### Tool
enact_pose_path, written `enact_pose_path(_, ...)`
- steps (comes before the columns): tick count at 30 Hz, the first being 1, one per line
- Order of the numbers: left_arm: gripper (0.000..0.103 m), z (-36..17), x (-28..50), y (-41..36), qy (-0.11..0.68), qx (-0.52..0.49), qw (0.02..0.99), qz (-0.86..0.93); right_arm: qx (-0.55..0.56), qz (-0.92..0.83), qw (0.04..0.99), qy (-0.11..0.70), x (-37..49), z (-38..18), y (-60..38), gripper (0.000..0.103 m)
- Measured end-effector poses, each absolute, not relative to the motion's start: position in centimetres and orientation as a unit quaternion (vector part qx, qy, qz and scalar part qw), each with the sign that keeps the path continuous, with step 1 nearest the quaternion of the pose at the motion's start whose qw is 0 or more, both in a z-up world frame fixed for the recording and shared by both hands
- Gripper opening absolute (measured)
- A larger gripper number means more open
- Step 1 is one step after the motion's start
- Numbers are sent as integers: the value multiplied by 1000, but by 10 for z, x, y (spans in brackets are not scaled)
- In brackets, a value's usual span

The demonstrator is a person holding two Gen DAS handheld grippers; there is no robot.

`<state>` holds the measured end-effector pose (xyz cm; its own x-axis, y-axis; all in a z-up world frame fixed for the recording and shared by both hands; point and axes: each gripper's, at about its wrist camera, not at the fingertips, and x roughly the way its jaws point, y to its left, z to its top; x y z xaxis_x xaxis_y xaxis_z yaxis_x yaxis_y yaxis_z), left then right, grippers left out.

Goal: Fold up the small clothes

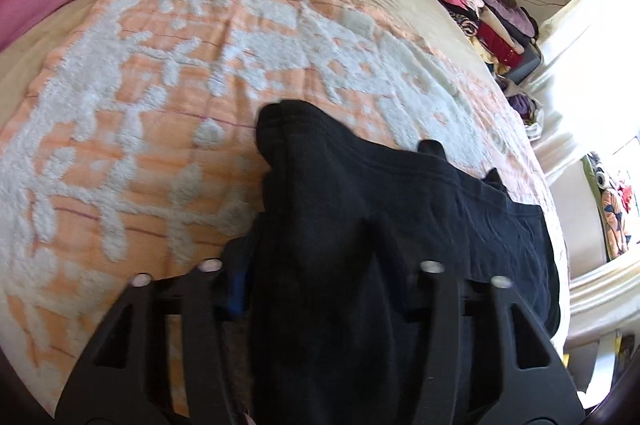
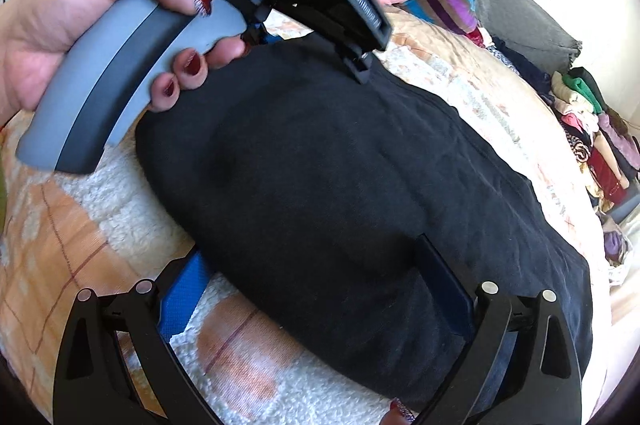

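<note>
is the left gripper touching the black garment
Touching. In the left wrist view the black garment is bunched between the left gripper fingers, draping over them.

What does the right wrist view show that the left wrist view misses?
Only the right wrist view shows the left hand gripping the left gripper's grey handle. Only the left wrist view shows black fabric bunched between the left gripper fingers. Both show the black garment on the orange-and-white towel, and the clothes pile.
</note>
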<state>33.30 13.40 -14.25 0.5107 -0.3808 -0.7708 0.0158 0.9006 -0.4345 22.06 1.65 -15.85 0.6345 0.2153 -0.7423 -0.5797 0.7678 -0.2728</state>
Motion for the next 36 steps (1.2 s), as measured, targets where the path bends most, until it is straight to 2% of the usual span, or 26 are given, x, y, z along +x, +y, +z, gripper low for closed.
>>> enact_pose_path(1, 30, -142, 332, 131, 480, -188, 849, -119, -249, 228, 869, 361, 223, -158, 14, 81)
enact_pose_path(2, 27, -141, 332, 128, 479, -183, 850, -122, -244, 228, 871, 361, 225, -156, 12, 78)
enact_pose_path(4, 15, -139, 330, 124, 479, -182, 850, -125, -236, 224, 875, 358, 228, -154, 9, 61)
enact_pose_path(9, 12, -126, 322, 105, 469, -130, 866, -119, -199, 239, 882, 355, 230, -143, -4, 35)
enact_pose_path(10, 12, -123, 320, 103, 466, -128, 867, -120, -194, 240, 883, 355, 228, -140, -5, 32)
enact_pose_path(15, 12, -104, 309, 103, 452, -153, 869, -133, -154, 252, 887, 355, 220, -126, -21, 27)
enact_pose_path(22, 12, -67, 290, 83, 430, -170, 875, -144, -96, 258, 896, 347, 207, -106, -50, 24)
enact_pose_path(31, 12, -25, 291, 20, 422, -159, 879, -154, -23, 250, 903, 348, 195, -86, -106, 15)
enact_pose_path(36, 12, -23, 304, -21, 441, -136, 874, -155, 22, 239, 900, 364, 197, -84, -139, 14)
